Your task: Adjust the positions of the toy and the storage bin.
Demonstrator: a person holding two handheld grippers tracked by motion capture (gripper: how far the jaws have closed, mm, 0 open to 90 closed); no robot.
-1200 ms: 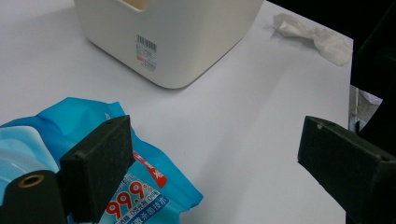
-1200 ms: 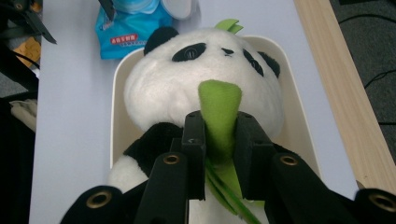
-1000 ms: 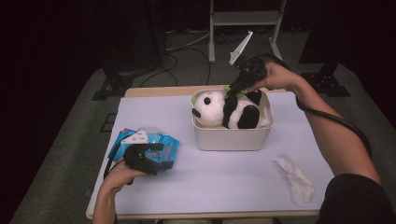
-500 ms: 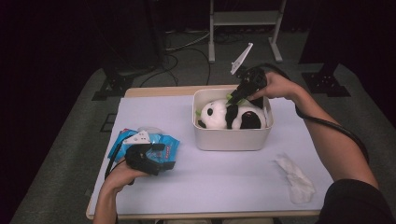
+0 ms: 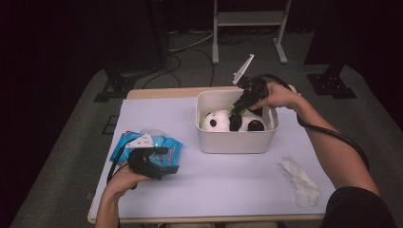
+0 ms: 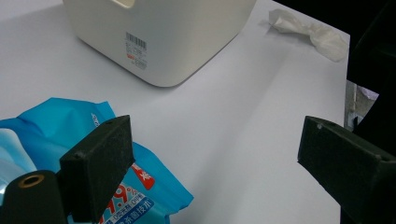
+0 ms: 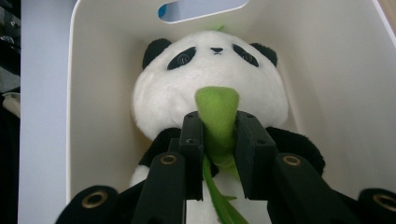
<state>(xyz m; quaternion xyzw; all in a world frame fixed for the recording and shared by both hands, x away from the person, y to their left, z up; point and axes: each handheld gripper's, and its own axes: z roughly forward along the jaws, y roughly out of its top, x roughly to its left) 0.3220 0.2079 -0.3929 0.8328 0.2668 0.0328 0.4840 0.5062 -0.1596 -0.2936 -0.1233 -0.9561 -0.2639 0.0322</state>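
Note:
A black-and-white plush panda (image 5: pixel 221 119) lies inside the white bin (image 5: pixel 237 142), its face toward the bin's left end. My right gripper (image 5: pixel 236 110) reaches down into the bin from its far right side. In the right gripper view the gripper (image 7: pixel 219 154) is shut on the panda's green leaf (image 7: pixel 215 112), just below the head (image 7: pixel 210 79). Its jaws have just been opening a little, and the leaf is still pinched between them. My left gripper (image 5: pixel 152 161) rests open over a blue wipes pack (image 5: pixel 173 147). Its pads (image 6: pixel 100 161) stand wide apart with nothing between them.
A crumpled white tissue (image 5: pixel 299 180) lies at the table's front right, also visible past the bin (image 6: pixel 187 42) in the left gripper view (image 6: pixel 313 32). Bare white tabletop (image 5: pixel 228 180) stretches in front of the bin. Dark floor, cables and a stand lie beyond the far edge.
My right gripper has sunk with the panda, which stood up out of the bin before and now lies down inside it. The left gripper has stayed on the wipes pack.

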